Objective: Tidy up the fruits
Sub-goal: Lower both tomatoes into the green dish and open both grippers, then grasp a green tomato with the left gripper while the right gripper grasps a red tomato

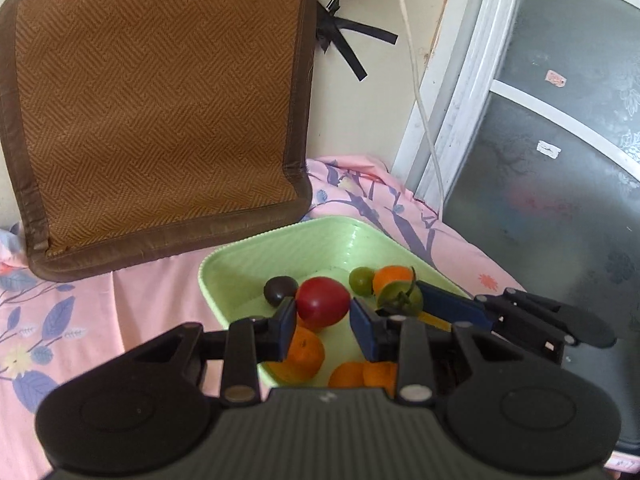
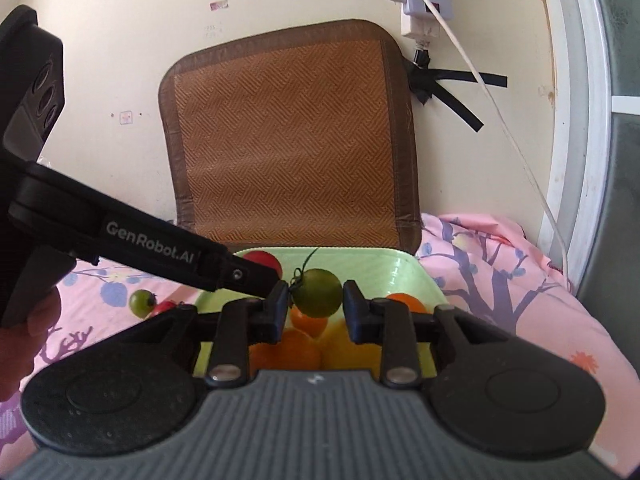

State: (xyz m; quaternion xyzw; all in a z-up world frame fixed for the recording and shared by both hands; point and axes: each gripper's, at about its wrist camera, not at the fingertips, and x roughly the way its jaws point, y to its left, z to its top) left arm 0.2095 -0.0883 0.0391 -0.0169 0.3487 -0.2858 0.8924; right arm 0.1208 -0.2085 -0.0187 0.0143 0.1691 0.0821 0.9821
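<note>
Nearest in the left wrist view, the left hand-held gripper [image 1: 323, 312] is clamped on a red tomato [image 1: 322, 302], its blue pads touching the fruit's sides, above the green tray [image 1: 280, 248]. Under the tomato, at 6 o'clock, oranges [image 1: 302, 354] lie in the tray. A dark fruit [image 1: 279, 289] sits in the tray at 10 o'clock from the tomato, and a small green fruit [image 1: 362, 279] at 2 o'clock.

In the right wrist view, the right hand-held gripper [image 2: 316, 300] has a green tomato [image 2: 318, 292] with a stem between its fingers; the left pad touches it, a thin gap shows at the right pad, so a firm grip cannot be confirmed. It hangs over oranges [image 2: 285, 350] and a yellow fruit [image 2: 348, 346] in the tray. At 9 o'clock, outside the tray, a small green tomato [image 2: 141, 302] lies on the pink floral bedsheet [image 2: 500, 280].

Farther back, a woven brown cushion [image 2: 292, 140] leans against the wall at 12 o'clock behind the tray.
</note>
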